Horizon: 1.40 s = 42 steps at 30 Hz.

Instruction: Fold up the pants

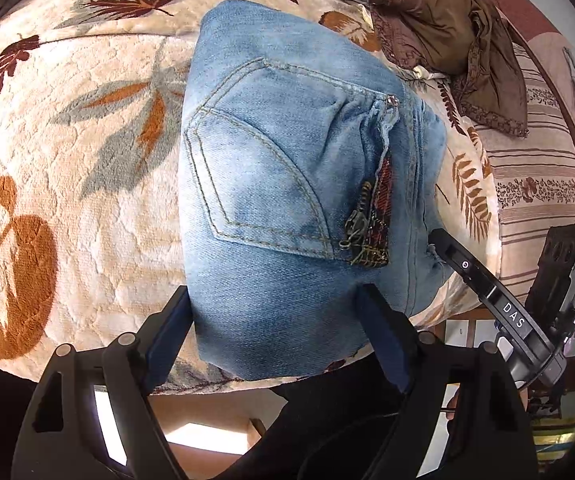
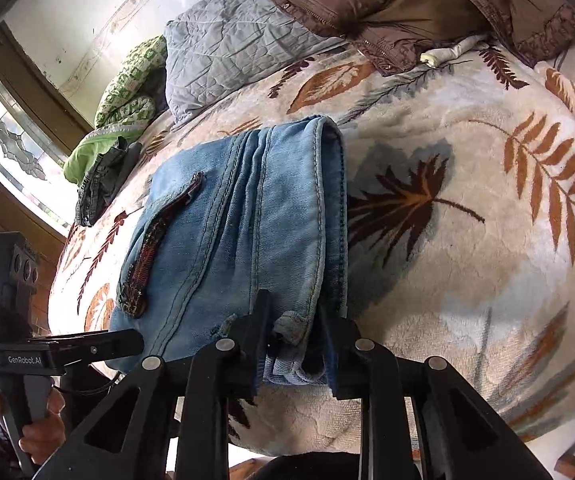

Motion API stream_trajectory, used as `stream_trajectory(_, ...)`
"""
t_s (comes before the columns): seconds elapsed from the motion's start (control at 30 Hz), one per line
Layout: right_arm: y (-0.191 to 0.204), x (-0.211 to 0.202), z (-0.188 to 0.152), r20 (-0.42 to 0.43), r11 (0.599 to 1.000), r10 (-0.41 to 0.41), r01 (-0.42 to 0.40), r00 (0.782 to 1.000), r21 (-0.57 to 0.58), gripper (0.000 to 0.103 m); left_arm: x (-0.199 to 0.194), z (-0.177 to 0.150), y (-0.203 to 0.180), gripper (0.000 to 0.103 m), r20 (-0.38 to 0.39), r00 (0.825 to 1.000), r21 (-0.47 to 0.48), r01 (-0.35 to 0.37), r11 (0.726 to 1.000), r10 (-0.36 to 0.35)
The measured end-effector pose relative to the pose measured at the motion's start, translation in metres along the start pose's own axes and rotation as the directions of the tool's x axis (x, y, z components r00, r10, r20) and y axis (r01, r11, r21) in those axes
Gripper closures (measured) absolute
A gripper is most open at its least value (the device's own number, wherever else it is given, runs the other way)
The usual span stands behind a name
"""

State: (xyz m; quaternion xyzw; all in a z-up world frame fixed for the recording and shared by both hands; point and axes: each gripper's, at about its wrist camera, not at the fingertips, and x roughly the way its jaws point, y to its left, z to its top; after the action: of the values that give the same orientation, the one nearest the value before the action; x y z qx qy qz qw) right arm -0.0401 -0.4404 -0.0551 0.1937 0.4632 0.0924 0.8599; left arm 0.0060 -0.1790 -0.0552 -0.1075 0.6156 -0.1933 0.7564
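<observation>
A plush cream blanket printed with rust, brown and grey leaves is covering the bed and filling most of both views. A grey quilted pillow is lying at the head of the bed, with a green patterned cloth bunching beside it and a small dark garment resting just below that. A brown jacket is sprawling across the far side. A striped floral bedcover is showing beyond the blanket's edge. Daylight is streaming through a patterned glass window, and a scuffed white wall is rising behind the bed.
</observation>
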Motion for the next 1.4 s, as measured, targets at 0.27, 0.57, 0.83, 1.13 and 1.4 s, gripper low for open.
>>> stream_trajectory(0.27, 0.005, -0.006, 0.012, -0.034, 0.999, -0.028, 0.029, 0.999, 0.019, 0.069, -0.003, -0.002, 0.001, 0.019, 0.000, 1.000, 0.006, 0.016, 1.000, -0.016)
stream_trajectory(0.57, 0.001, -0.013, 0.041, -0.005, 0.997, -0.020, 0.020, 1.000, 0.070, 0.059, -0.041, 0.026, 0.016, 0.020, 0.055, 0.989, -0.032, 0.137, 0.990, -0.135)
stream_trajectory(0.83, -0.028, 0.025, 0.090, 0.018, 0.962, 0.088, -0.090, 0.996, 0.258, 0.041, -0.017, 0.104, 0.039, 0.020, 0.051, 0.996, -0.130, 0.084, 0.988, -0.078)
stream_trajectory(1.13, 0.029, 0.022, 0.124, 0.101, 0.990, 0.138, -0.134, 0.985, -0.043, 0.094, -0.001, 0.134, 0.010, 0.026, 0.082, 0.995, -0.080, 0.069, 0.994, -0.062)
stream_trajectory(1.4, -0.021, 0.062, 0.099, -0.017, 0.993, 0.060, -0.058, 0.998, 0.098, 0.084, 0.012, 0.136, 0.018, 0.027, 0.028, 1.000, -0.062, 0.012, 0.998, -0.010)
